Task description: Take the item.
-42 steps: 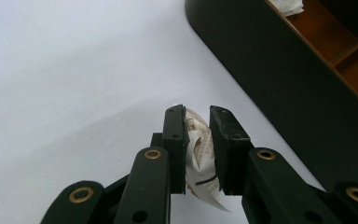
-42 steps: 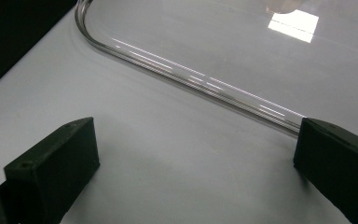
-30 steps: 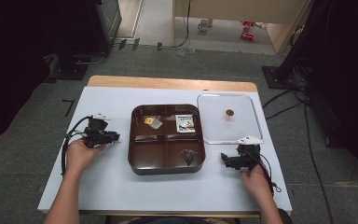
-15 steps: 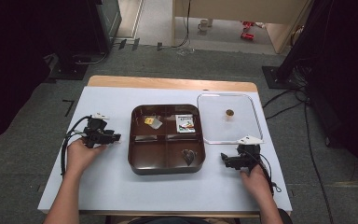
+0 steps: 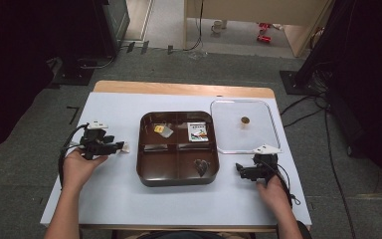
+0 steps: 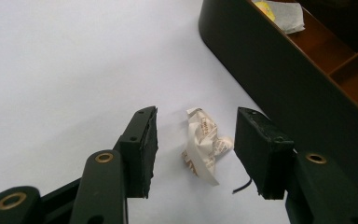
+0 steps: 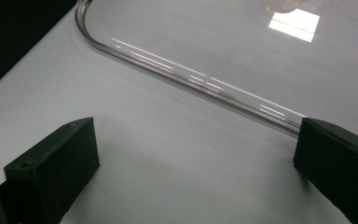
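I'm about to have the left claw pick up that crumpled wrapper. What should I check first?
1. Left claw jaws apart, just been opening: ok.
2. Crumpled wrapper lies between the jaws, untouched: ok.
3. Wrapper lies on the white table, apart from the brown tray: ok.
4. Right claw open, nothing between its jaws: ok.
5. Right claw sits beside the clear lid, not on it: ok.
6. Which tray compartment the wrapper should go in: cannot tell.

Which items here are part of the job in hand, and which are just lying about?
In the job:
left claw, jaws just opened
wrapper, loose between them
brown tray

Lying about:
clear lid
card
right claw
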Demonstrator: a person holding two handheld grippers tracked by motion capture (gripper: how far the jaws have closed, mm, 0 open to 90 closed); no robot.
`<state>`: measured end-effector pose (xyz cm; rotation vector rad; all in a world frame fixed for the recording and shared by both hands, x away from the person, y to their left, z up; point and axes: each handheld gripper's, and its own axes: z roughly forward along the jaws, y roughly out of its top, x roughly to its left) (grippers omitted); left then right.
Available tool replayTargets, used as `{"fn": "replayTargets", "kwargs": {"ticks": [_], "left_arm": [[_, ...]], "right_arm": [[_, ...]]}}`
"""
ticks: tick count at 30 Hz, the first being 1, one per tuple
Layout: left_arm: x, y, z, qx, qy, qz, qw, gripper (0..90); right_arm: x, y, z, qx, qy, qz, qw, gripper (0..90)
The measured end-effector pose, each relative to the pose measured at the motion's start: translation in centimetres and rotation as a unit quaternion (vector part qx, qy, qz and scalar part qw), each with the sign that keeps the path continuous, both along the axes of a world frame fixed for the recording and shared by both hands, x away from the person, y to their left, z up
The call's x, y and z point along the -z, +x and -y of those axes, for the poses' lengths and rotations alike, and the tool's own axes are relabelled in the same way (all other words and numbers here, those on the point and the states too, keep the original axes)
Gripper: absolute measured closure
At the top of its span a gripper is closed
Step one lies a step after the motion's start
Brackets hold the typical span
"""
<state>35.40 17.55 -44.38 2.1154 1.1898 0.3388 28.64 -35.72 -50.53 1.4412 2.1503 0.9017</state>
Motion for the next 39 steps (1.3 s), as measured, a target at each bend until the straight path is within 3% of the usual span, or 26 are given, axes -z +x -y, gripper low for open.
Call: {"fn": "replayTargets", "kwargs": {"ticks": [9,16,20,30,35,39], "left_arm": [[0.1,-0.7,-1.7,-0.021,-0.003,0.009,0.9997,46.5],[0.6,-1.2,-3.5,-0.045,-0.002,-0.003,0.9990,43.6],[0.8,-1.2,-4.2,-0.053,0.004,0.000,0.9986,42.4],[1.9,-1.1,-6.9,-0.094,0.020,-0.015,0.9952,41.3],[2.4,-1.1,-6.9,-0.080,0.038,-0.001,0.9961,39.7],[2.9,-1.0,-6.5,-0.069,0.061,-0.009,0.9957,38.8]], "right_arm": [[0.0,0.0,0.0,0.000,0.000,0.000,1.0000,0.0],[0.0,0.0,0.0,0.000,0.000,0.000,1.0000,0.0],[0.0,0.0,0.0,0.000,0.000,0.000,1.0000,0.0],[0.0,0.0,0.0,0.000,0.000,0.000,1.0000,0.0],[0.0,0.0,0.0,0.000,0.000,0.000,1.0000,0.0],[0.0,0.0,0.0,0.000,0.000,0.000,1.0000,0.0]]}}
